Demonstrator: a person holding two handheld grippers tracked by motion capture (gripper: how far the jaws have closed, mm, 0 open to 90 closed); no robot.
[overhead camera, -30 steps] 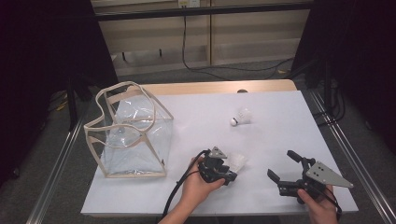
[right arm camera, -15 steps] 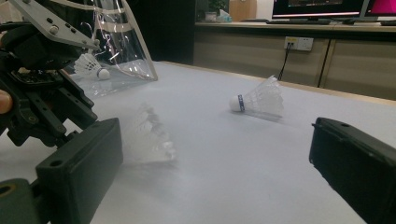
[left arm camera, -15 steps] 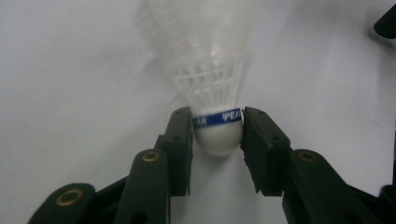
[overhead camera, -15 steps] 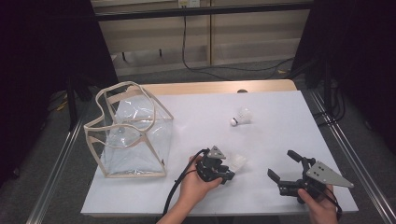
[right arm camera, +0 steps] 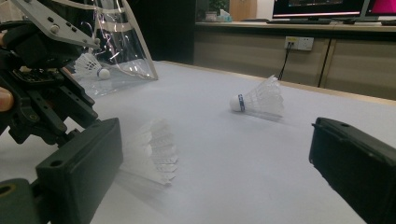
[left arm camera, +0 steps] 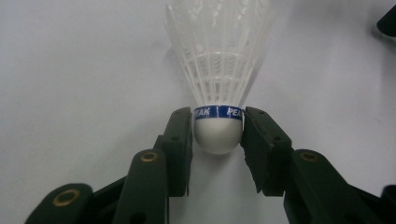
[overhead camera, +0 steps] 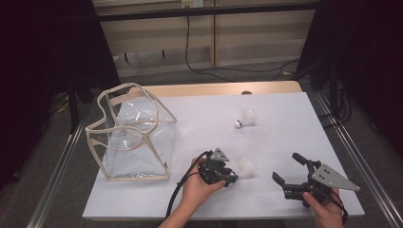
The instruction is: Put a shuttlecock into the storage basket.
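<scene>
The left gripper has its fingers closed on the rounded cork of a shuttlecock, one pad at each side just below the blue band; the jaws have just been closing on it and easing slightly, with the cork between them. Gripping the firm cork rather than the skirt probably keeps the feathers, which fan away from the fingertips, from being crushed. The shuttlecock lies on its side on the white tabletop, so the gripper comes in low and nearly level. In the high view the left gripper sits with the shuttlecock just beyond its tips. To the side of it the right gripper rests near the tabletop's front edge with its fingers spread wide and nothing between them, apparently waiting its turn. Farther out from both lies a second shuttlecock, well apart. On the far side of the left hand stands a clear bag, mouth open upward and with one shuttlecock inside, the likely destination.
</scene>
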